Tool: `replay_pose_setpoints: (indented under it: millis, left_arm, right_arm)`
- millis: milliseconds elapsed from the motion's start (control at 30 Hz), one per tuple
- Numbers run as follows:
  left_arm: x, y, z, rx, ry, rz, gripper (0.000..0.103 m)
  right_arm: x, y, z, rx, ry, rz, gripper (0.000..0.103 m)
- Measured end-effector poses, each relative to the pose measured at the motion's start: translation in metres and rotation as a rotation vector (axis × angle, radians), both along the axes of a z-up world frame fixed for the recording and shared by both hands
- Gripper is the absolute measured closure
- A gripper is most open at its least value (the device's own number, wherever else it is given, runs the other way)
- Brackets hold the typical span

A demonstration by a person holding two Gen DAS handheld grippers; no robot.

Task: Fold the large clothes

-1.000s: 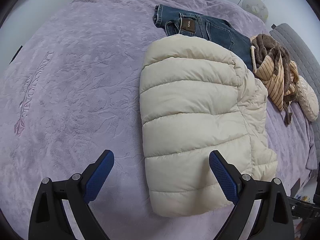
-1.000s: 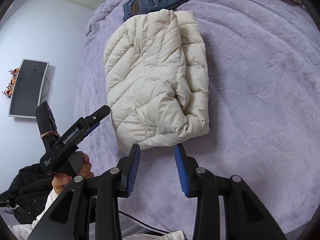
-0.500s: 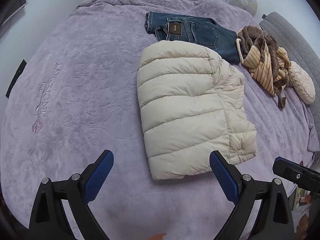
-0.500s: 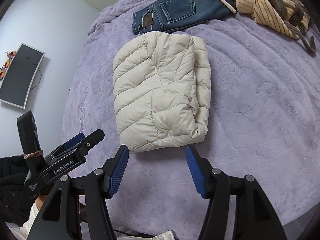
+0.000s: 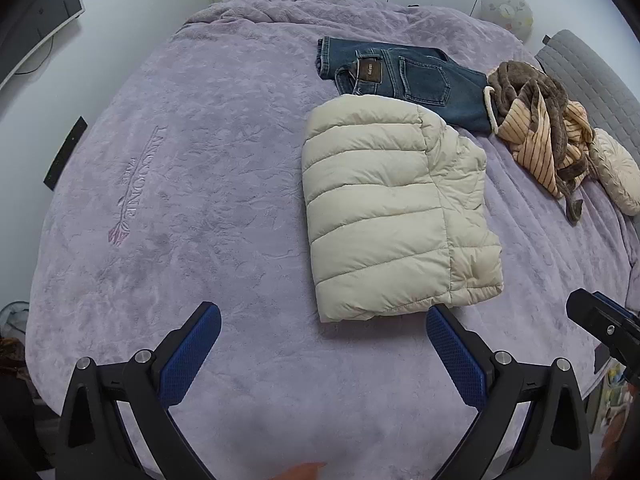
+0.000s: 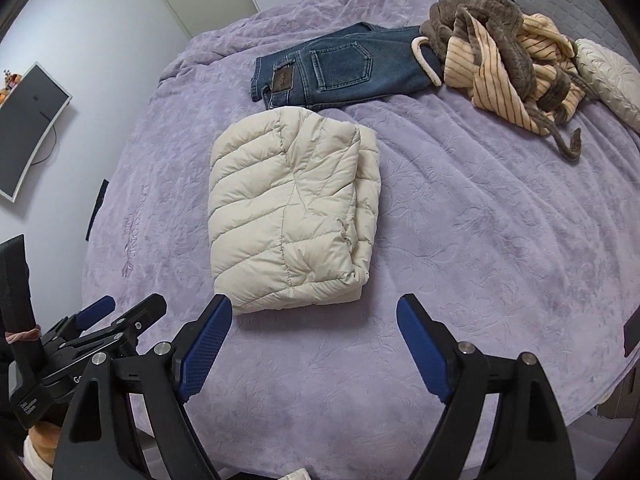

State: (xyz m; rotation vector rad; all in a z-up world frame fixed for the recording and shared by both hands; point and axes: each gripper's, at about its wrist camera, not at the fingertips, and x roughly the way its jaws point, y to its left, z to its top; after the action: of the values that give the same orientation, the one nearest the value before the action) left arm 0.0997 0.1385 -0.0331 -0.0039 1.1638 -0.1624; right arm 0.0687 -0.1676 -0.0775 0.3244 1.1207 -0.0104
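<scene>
Both my left gripper (image 5: 323, 324) and right gripper (image 6: 314, 314) are hanging wide apart, the right one's jaws having just been opening, holding nothing above the folded puffy jacket (image 5: 384, 216). I am reading "LANCOME" (image 5: 138, 184) stitched into the purple blanket (image 5: 208, 120).

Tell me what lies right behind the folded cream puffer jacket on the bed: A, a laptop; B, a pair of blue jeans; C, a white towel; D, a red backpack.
B: the folded blue jeans lie just past the far edge of the puffer jacket on the purple bedspread, with a striped brown garment off to their side.
</scene>
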Motion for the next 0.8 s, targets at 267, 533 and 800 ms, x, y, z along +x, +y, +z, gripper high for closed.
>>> replay_pose_setpoints:
  millis: [267, 533, 800]
  left_arm:
    - [-0.017, 0.002, 0.031, 0.001, -0.013, -0.005, 0.0]
    - [-0.028, 0.004, 0.046, 0.009, -0.032, 0.02, 0.0]
    - [-0.029, 0.001, 0.047, 0.013, -0.028, 0.022, 0.0]
  right_arm:
    - [-0.012, 0.012, 0.024, -0.054, -0.006, 0.017, 0.016]
    - [-0.019, 0.021, 0.029, -0.071, -0.009, 0.017, 0.016]
    - [-0.02, 0.021, 0.03, -0.077, -0.01, 0.016, 0.016]
